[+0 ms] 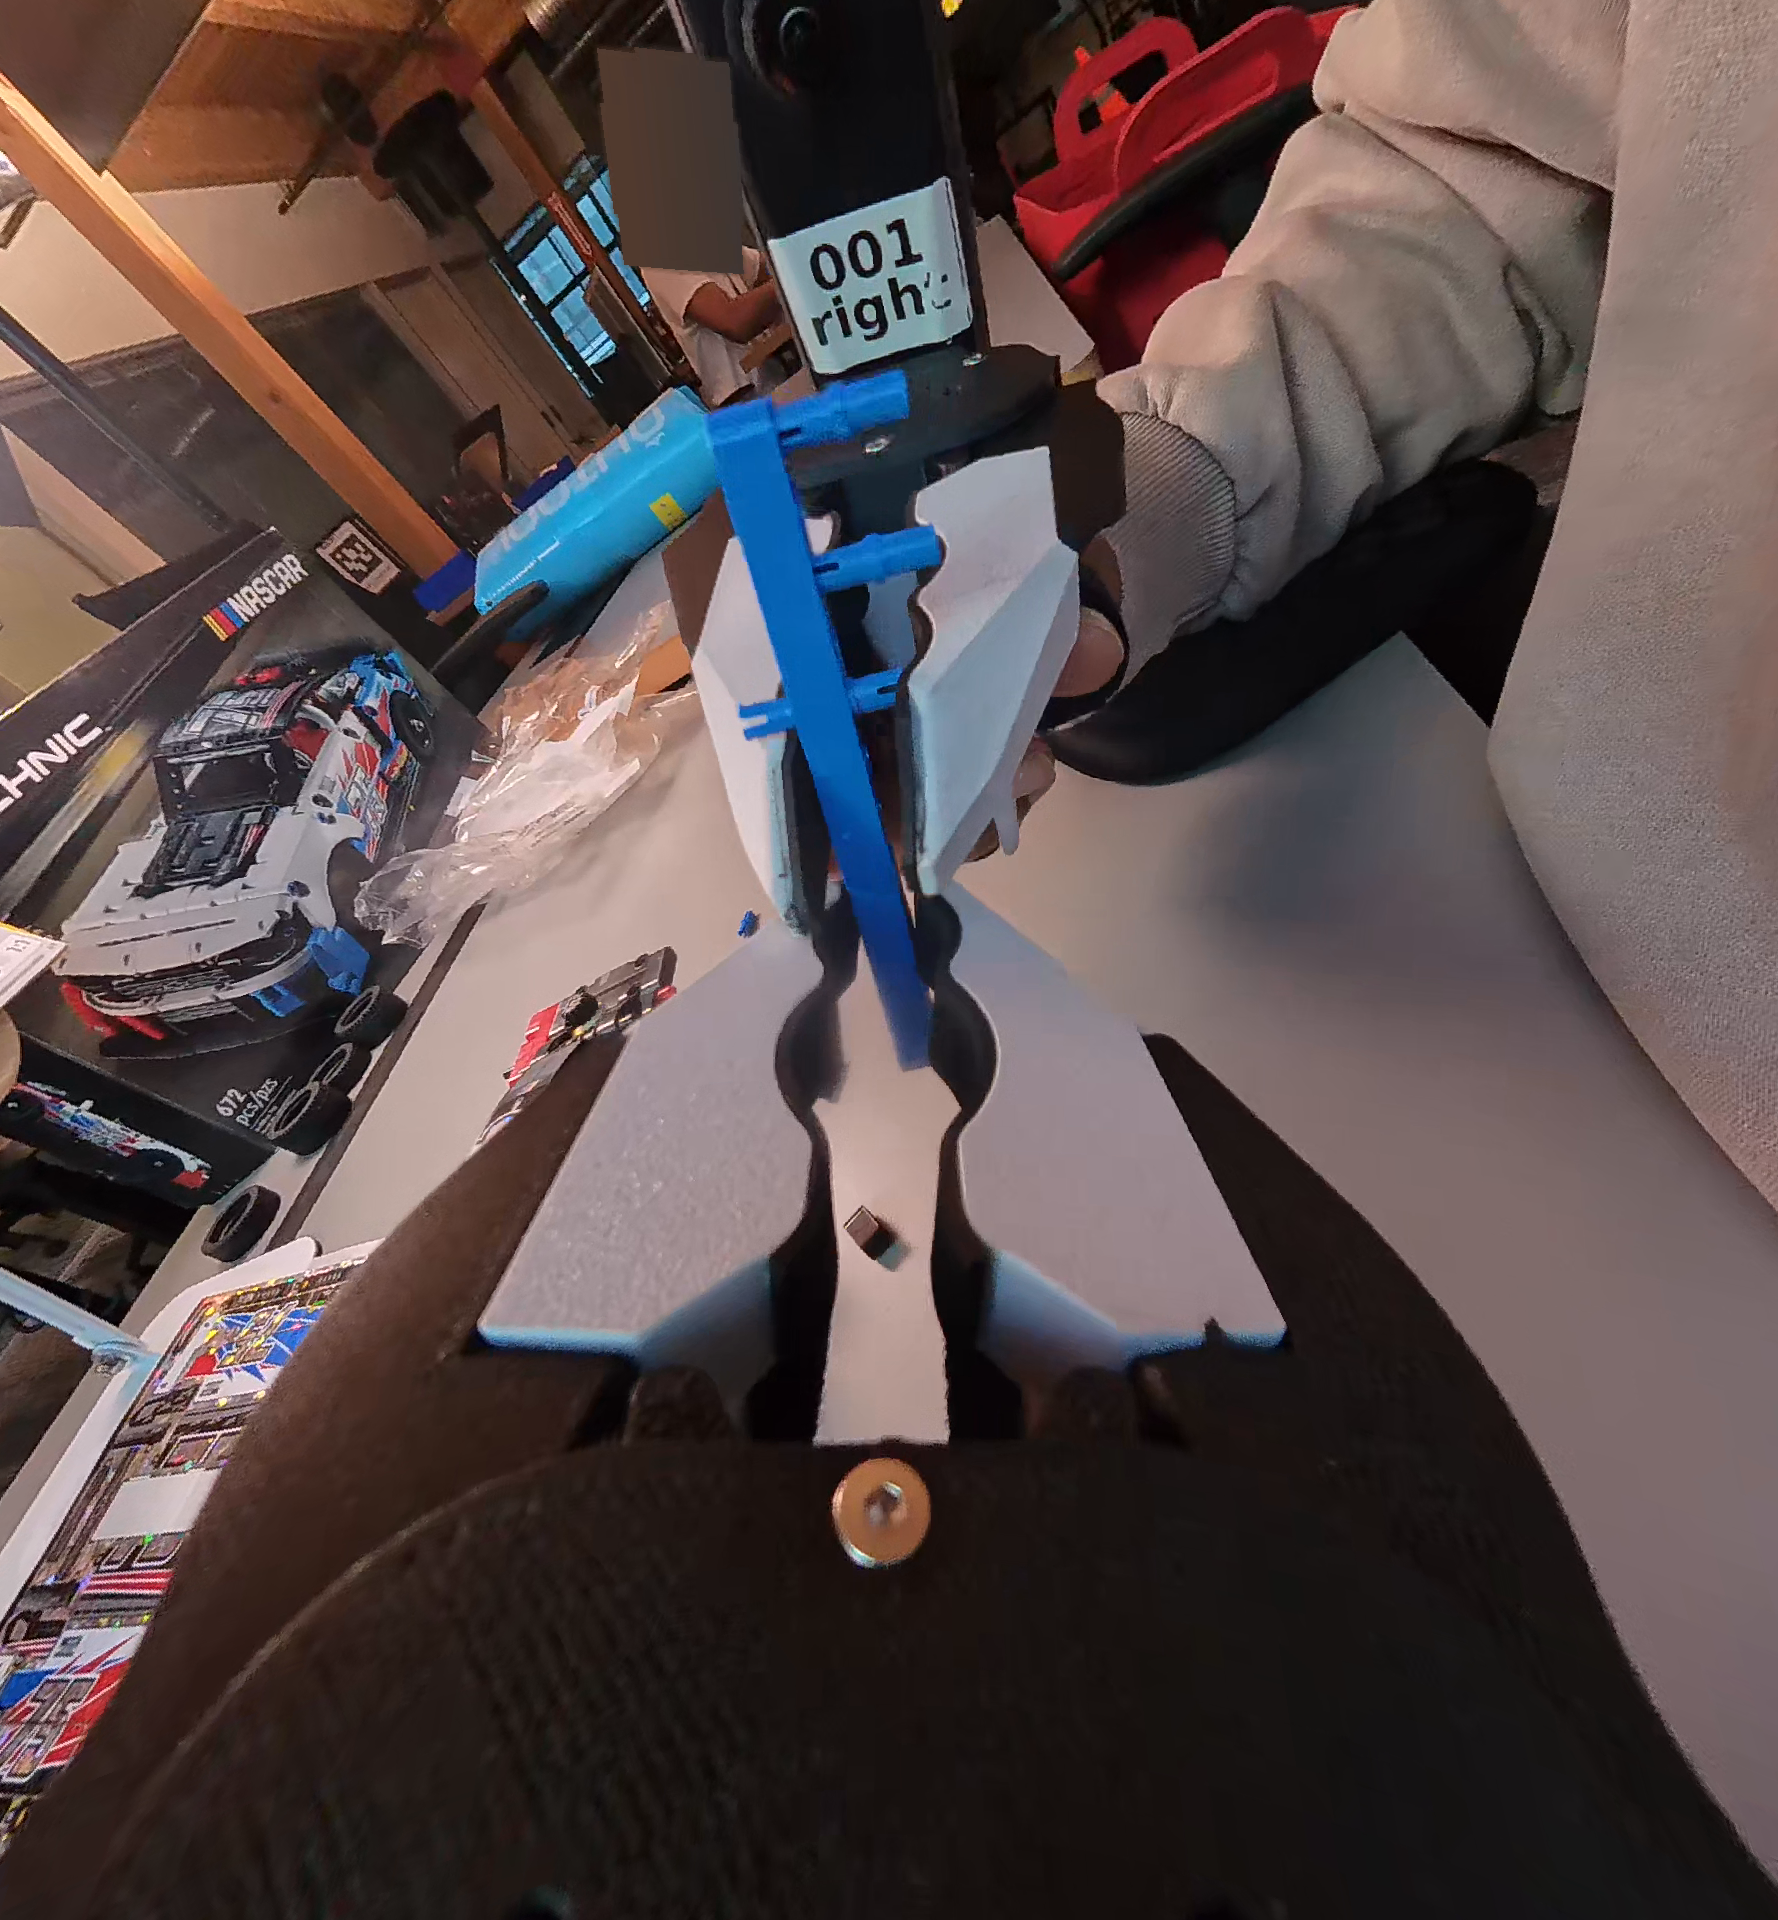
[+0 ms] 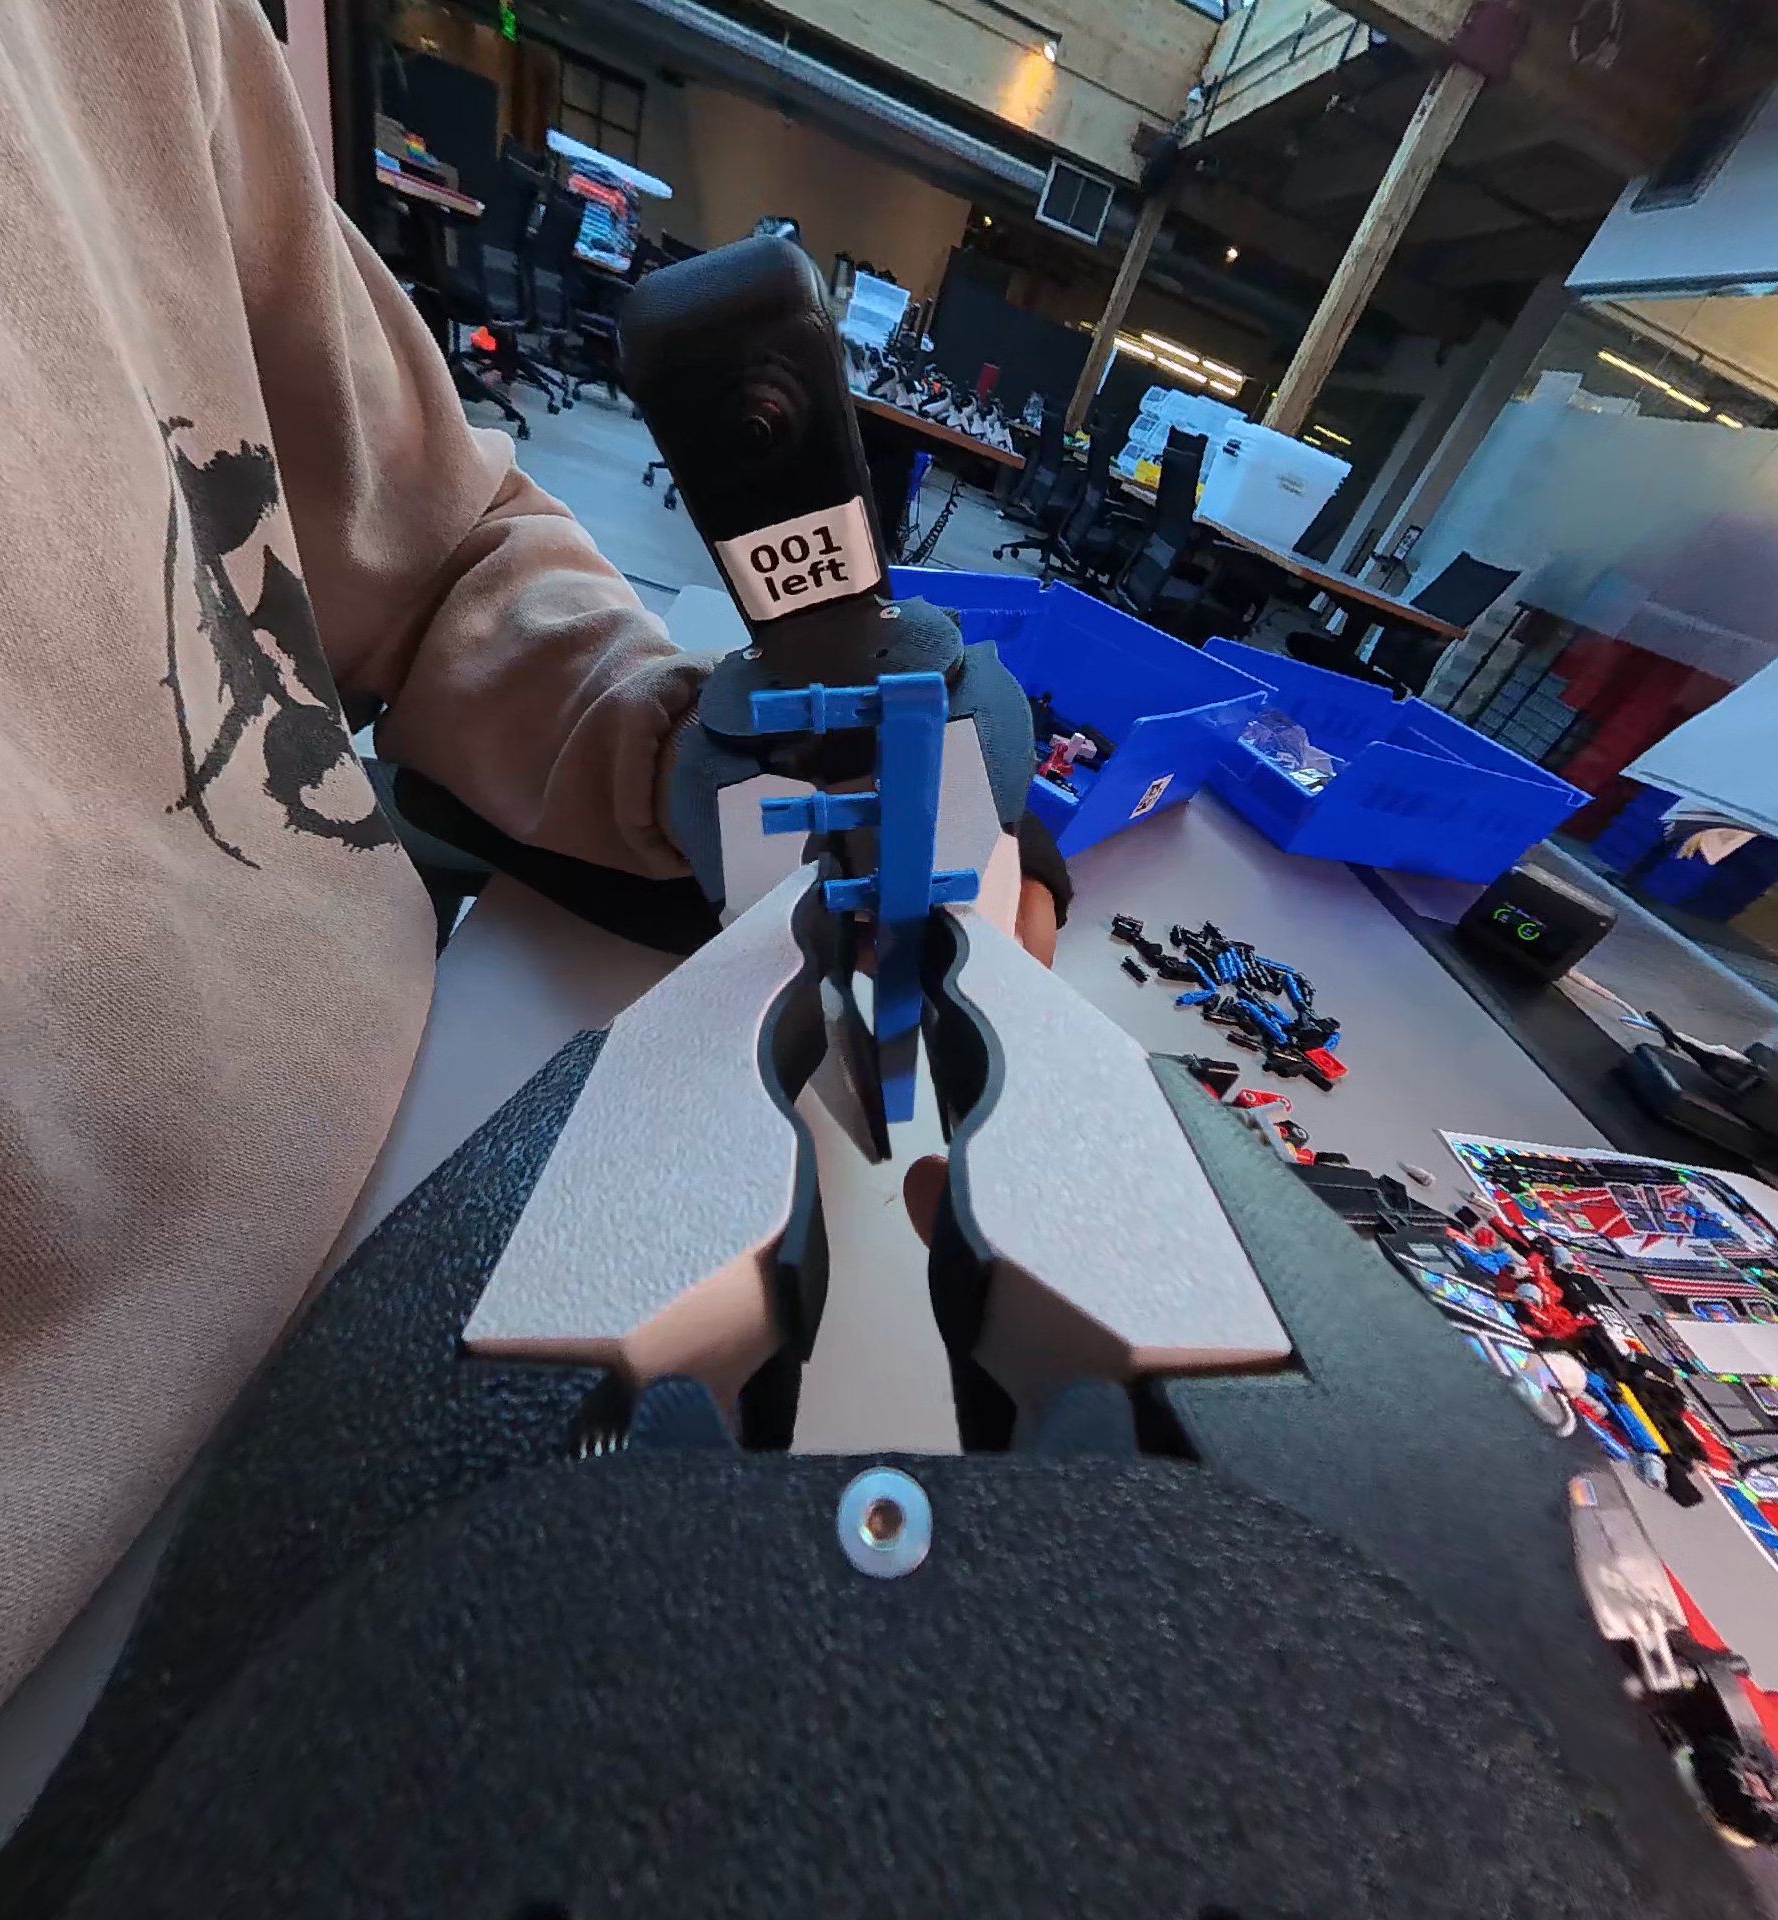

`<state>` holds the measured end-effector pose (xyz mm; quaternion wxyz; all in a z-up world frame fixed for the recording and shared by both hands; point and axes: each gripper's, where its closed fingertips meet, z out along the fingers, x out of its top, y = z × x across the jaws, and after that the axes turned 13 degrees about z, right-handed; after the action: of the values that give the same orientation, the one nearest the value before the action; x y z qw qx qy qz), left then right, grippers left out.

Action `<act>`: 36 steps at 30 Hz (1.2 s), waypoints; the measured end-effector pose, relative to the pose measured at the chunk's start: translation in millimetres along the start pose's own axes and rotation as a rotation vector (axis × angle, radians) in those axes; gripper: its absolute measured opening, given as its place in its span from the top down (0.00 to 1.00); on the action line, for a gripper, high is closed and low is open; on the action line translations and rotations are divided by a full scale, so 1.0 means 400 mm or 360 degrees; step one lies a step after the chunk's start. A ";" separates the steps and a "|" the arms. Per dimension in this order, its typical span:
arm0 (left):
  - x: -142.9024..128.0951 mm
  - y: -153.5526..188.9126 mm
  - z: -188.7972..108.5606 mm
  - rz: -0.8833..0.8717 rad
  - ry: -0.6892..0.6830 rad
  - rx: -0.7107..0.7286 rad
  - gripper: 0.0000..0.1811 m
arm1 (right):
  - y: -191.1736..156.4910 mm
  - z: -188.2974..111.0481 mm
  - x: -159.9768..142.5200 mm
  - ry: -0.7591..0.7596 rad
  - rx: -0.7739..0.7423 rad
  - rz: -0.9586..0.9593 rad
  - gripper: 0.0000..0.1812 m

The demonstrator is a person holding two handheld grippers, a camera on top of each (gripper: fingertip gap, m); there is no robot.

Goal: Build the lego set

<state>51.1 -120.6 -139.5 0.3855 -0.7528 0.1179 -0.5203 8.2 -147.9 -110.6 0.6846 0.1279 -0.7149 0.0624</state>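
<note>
Blue beam [image 1: 843, 727] with its side pins stood upright above the table [image 1: 1228, 935], pinched at its lower end by your left tongs [image 1: 890, 1029]. Your right tongs [image 2: 890, 1039] gripped it from the opposite side. Loose pieces [image 2: 1243, 997] lay at two o'clock, blue bins [image 2: 1384, 769] beyond.
</note>
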 end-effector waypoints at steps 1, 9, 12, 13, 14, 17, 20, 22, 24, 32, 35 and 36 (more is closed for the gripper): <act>0.003 0.004 0.001 0.0005 0.0004 -0.0008 0.95 | -0.001 -0.001 0.000 -0.0004 0.0007 0.0019 0.93; -0.031 -0.014 -0.002 -0.0095 -0.0095 0.0025 0.97 | 0.013 0.006 -0.015 0.0020 -0.0032 0.0097 0.90; -0.053 -0.020 -0.002 -0.0083 -0.0167 0.0058 0.97 | 0.028 0.001 -0.026 -0.0006 -0.0039 0.0115 0.88; -0.061 -0.025 -0.004 -0.0086 -0.0188 0.0069 0.97 | 0.038 -0.006 -0.027 -0.0017 -0.0051 0.0119 0.85; -0.069 -0.030 -0.007 -0.0101 -0.0207 0.0083 0.97 | 0.050 -0.015 -0.029 -0.0035 -0.0068 0.0121 0.83; -0.116 -0.026 -0.011 -0.0185 -0.0341 0.0044 0.97 | 0.081 -0.049 -0.030 -0.0087 -0.0152 0.0036 0.80; -0.128 -0.012 -0.003 -0.0246 -0.0358 -0.0007 0.97 | 0.068 -0.048 -0.042 -0.0166 -0.0152 -0.0074 0.81; -0.120 -0.010 0.003 -0.0247 -0.0326 -0.0008 0.97 | 0.065 -0.041 -0.041 -0.0145 -0.0158 -0.0062 0.83; -0.113 -0.022 0.002 -0.0194 -0.0314 0.0048 0.97 | 0.069 -0.039 -0.045 -0.0132 -0.0150 0.0028 0.81; -0.096 -0.043 -0.007 -0.0110 -0.0293 0.0122 0.97 | 0.059 -0.038 -0.019 -0.0023 -0.0209 -0.0123 0.83; -0.099 -0.037 -0.011 -0.0116 -0.0287 0.0106 0.97 | 0.065 -0.043 -0.002 0.0021 -0.0240 -0.0142 0.79; -0.097 -0.036 -0.011 -0.0126 -0.0281 0.0097 0.97 | 0.058 -0.043 -0.002 0.0015 -0.0210 -0.0140 0.81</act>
<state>27.4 -90.3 -155.7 0.3962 -0.7877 0.0377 -0.4703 18.3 -120.9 -108.5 0.6969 0.1136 -0.7079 -0.0143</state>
